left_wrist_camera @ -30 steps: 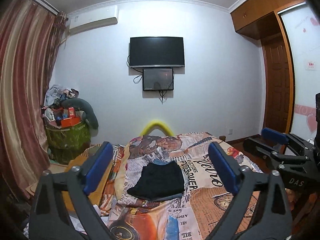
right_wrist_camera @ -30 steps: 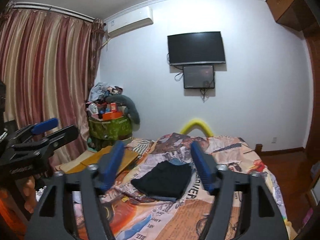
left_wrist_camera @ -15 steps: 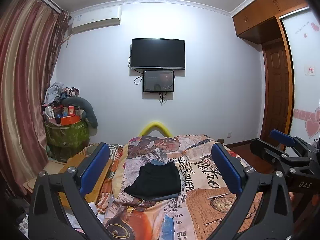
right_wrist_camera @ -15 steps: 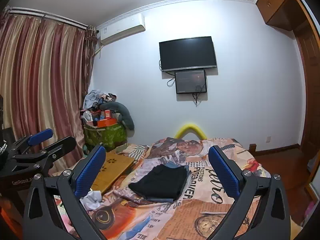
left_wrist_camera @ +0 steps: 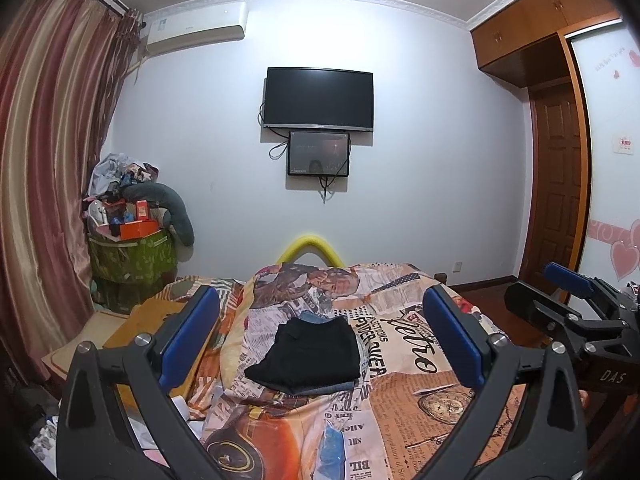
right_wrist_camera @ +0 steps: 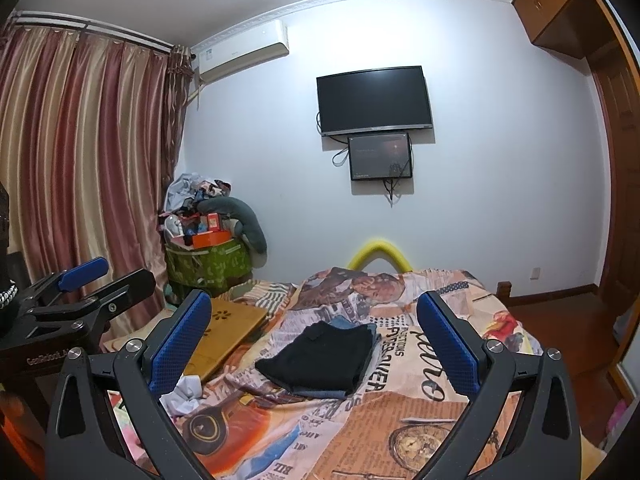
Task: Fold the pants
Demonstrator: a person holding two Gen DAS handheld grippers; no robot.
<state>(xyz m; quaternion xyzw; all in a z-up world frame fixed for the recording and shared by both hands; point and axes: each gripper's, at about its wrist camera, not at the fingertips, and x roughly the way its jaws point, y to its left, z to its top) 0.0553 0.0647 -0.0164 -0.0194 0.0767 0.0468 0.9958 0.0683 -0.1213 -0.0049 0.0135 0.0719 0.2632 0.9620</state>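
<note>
A folded pair of black fabric pants point(left_wrist_camera: 310, 354) lies on top of folded blue denim point(right_wrist_camera: 320, 394), the two stacked as one small pile on the bed with the newspaper-print orange and cream cover point(left_wrist_camera: 404, 408). The pile sits around the middle of the bed, towards its left half, with a flat wooden lap tray point(right_wrist_camera: 224, 332) just beyond the cover's left edge.

The left tongs point(left_wrist_camera: 320, 336) stand wide open with nothing between the blue pads, held nearly level above the near end of the bed. The right tongs point(right_wrist_camera: 312, 336) have just been opening and now gape as wide, also empty; in each wrist view the other tool shows off to the side, apart from the cloth.

From both tongs the pile lies straight ahead and lower down, well apart from the fingertips, framed between the open pads. Its longer side appears to run from near to far, roughly along the line the tongs point. Neither hand looks clearly nearer; the pile sits a little left of centre on the bed, which may favour the left hand slightly.

By the look of the neat black rectangle, the folding seems done or nearly so.
</note>
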